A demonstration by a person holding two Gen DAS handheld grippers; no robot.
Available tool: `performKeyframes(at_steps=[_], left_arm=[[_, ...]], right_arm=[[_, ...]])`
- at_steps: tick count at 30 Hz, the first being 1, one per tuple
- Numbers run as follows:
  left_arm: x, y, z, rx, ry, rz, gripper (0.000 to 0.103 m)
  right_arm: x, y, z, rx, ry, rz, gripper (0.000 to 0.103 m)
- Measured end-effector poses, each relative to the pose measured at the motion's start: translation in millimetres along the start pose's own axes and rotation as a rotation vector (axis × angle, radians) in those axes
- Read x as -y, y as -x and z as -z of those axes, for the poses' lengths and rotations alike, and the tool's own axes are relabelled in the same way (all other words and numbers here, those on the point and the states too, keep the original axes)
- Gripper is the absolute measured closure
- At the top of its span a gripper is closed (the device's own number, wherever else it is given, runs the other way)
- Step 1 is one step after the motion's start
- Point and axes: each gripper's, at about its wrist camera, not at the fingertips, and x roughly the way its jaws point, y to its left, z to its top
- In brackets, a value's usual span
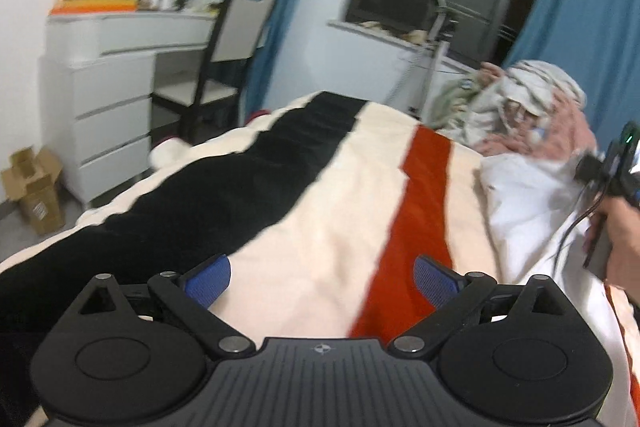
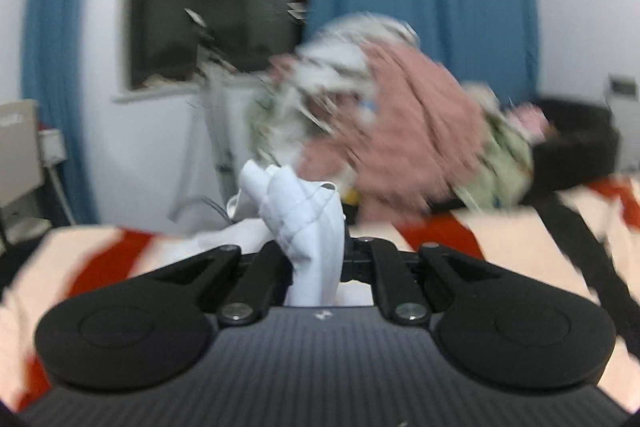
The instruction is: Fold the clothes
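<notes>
Left gripper [image 1: 322,281] is held with jaws spread, nothing between them, over the striped blanket [image 1: 320,211]. The white garment [image 1: 532,211] lies to its right, well apart, spread on the blanket below the clothes pile [image 1: 532,115]. Right gripper [image 2: 316,251] is clamped on a bunched fold of the white garment, so the right hand [image 1: 620,239] is far nearer. The free edge probably must be reached rightward by the left gripper.

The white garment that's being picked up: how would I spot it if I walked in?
Find the bed's striped blanket, cream with black and red bands. At its far side, below the rumpled laundry pile, lies the white garment, one bunched end pinched in the right gripper. It alone is plain white; the pile is pink and patterned.
</notes>
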Motion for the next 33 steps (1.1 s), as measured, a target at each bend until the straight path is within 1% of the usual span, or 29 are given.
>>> performKeyframes(at_steps=[1,2,3,4,7,9,12,14,16,18,20,22,24,25,26,27,29,30,31,33], left_arm=[[4.4,-0.8,1.7,0.003,-0.016,0.013,0.004],[8.0,-2.9,2.5,-0.002,-0.024,0.025,0.004],[11.8,-4.6,3.7,-0.002,-0.038,0.035,0.004],[15.7,-6.1,5.0,-0.001,-0.053,0.045,0.004],[23.2,-10.8,6.4,0.001,-0.080,0.062,0.004],[24.4,-13.4,6.0,-0.002,-0.080,0.078,0.004],[23.9,-13.3,5.3,-0.006,-0.081,0.103,0.004],[22.3,-6.0,5.3,-0.005,-0.084,0.135,0.004],[20.9,3.6,6.4,-0.001,-0.092,0.162,0.004],[19.1,15.2,5.6,0.001,-0.085,0.199,0.004],[17.2,33.2,5.2,0.043,-0.092,0.229,0.003],[16.8,49.0,5.9,0.067,-0.109,0.247,0.003],[15.0,61.0,6.2,0.044,-0.095,0.272,0.003],[13.9,68.5,6.7,0.032,-0.089,0.299,0.003],[14.1,75.4,7.8,0.035,-0.097,0.320,0.002],[15.7,81.7,9.3,0.044,-0.115,0.329,0.002],[18.7,89.1,11.9,0.026,-0.134,0.337,0.002],[17.5,89.9,13.1,0.003,-0.121,0.348,0.002],[13.1,88.1,12.9,-0.034,-0.084,0.361,0.002],[-1.5,79.6,11.2,-0.096,0.001,0.344,0.002]], right_arm=[[8.1,-4.4,9.4,-0.032,-0.011,0.013,0.080],[16.1,-8.7,18.8,-0.064,-0.022,0.026,0.048],[24.2,-13.1,28.1,-0.096,-0.033,0.039,0.013],[28.3,-12.4,34.7,-0.110,-0.036,0.029,0.004],[32.8,5.8,40.4,-0.112,-0.041,-0.014,0.006],[37.9,21.8,35.6,-0.102,-0.044,-0.023,0.006],[42.8,61.1,30.8,-0.063,-0.021,-0.045,0.006],[45.8,99.8,28.2,-0.027,0.036,-0.072,0.006],[52.4,143.9,29.2,0.006,0.061,-0.097,0.006],[57.3,191.6,32.0,0.013,0.067,-0.144,0.006],[60.7,241.3,36.0,0.020,0.064,-0.191,0.006],[61.2,291.8,42.3,0.034,0.060,-0.211,0.006],[61.9,333.5,49.6,0.053,0.070,-0.225,0.006],[62.4,352.9,54.4,0.066,0.082,-0.226,0.006],[63.0,372.2,59.6,0.080,0.095,-0.227,0.006],[65.6,388.9,65.4,0.080,0.093,-0.220,0.006],[73.1,416.5,76.5,0.066,0.069,-0.201,0.006],[77.6,426.7,81.4,0.053,0.049,-0.191,0.006],[82.1,436.9,86.4,0.040,0.029,-0.182,0.006],[88.0,448.1,93.9,0.010,0.021,-0.130,0.006]])
